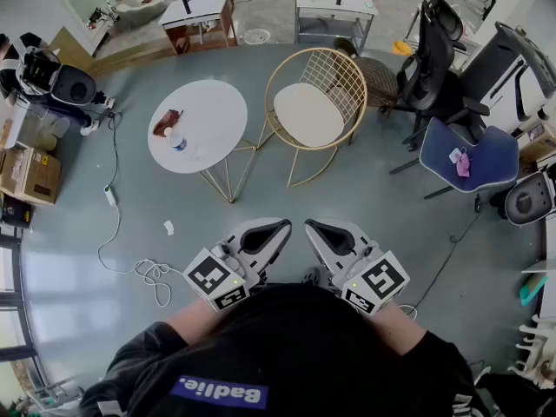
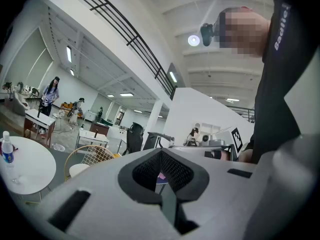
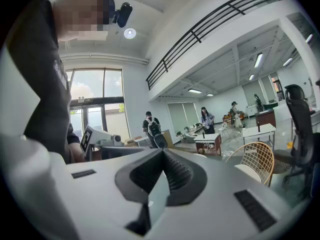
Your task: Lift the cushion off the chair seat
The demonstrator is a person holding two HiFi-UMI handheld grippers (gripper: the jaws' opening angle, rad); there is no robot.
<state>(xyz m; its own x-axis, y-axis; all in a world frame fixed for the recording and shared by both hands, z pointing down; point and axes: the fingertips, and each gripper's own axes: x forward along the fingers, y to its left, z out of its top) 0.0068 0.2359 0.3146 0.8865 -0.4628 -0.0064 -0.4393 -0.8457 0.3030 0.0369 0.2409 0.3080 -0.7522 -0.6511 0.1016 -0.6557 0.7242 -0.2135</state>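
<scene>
A cream round cushion (image 1: 308, 114) lies on the seat of a gold wire chair (image 1: 334, 72) in the middle of the head view. Both grippers are held close to the person's body, well short of the chair and touching nothing. My left gripper (image 1: 278, 226) is shut and empty, and my right gripper (image 1: 318, 227) beside it is shut and empty too. In the left gripper view the cushion (image 2: 77, 170) shows low at the left, past the closed jaws of that gripper (image 2: 162, 184). The right gripper view has the cushion (image 3: 250, 173) at the right, beyond that gripper (image 3: 157, 184).
A white round table (image 1: 208, 102) with a small bottle (image 1: 176, 140) stands just left of the chair. Right of it are a black office chair (image 1: 430, 59) and a blue-seated chair (image 1: 469, 155). A cable (image 1: 130, 263) trails on the floor, and boxes (image 1: 30, 174) sit at the left.
</scene>
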